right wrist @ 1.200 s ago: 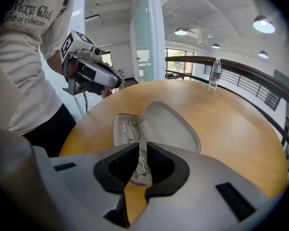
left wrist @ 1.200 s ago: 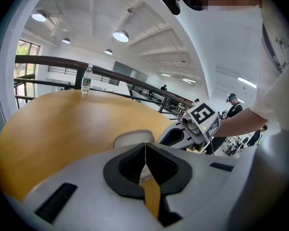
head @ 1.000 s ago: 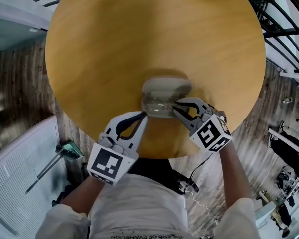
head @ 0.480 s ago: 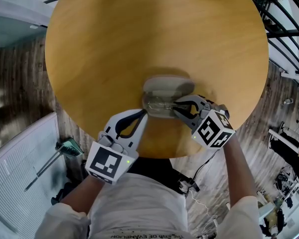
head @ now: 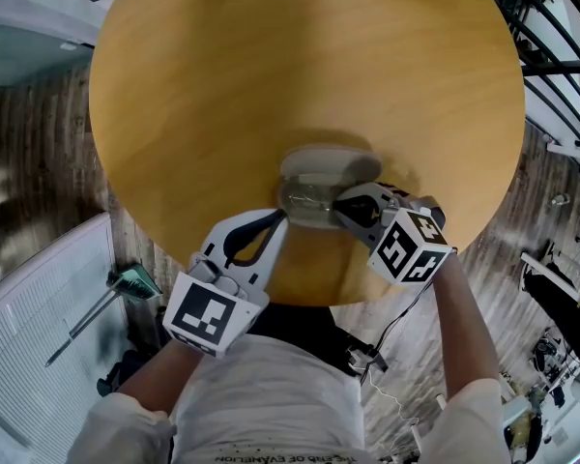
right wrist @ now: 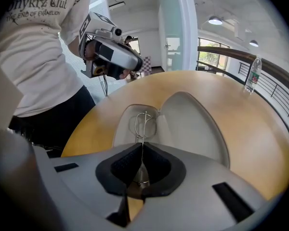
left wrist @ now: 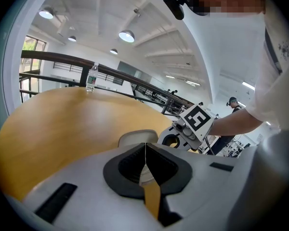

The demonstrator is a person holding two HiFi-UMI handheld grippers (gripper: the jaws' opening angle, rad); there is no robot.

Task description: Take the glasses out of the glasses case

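Note:
A grey glasses case (head: 326, 164) lies open near the front edge of the round wooden table (head: 271, 75). Thin wire-rimmed glasses (right wrist: 143, 123) rest in its lower half (right wrist: 126, 129), next to the raised lid (right wrist: 195, 124). My right gripper (head: 339, 204) reaches into that half from the right, shut on the glasses' metal frame. At the case's front left corner is my left gripper (head: 281, 222), jaws shut. In the left gripper view the lid (left wrist: 136, 137) shows just past its tips. The right gripper view shows the left gripper (right wrist: 135, 65) slightly above the case end.
A water bottle (left wrist: 91, 77) stands at the table's far rim by a dark railing (left wrist: 111, 71). The table's front edge (head: 300, 303) is close to my body. Wooden floor and white furniture (head: 39, 336) lie below left.
My right gripper has edged a little left into the case and its marker cube has turned. The left gripper and the case have stayed put.

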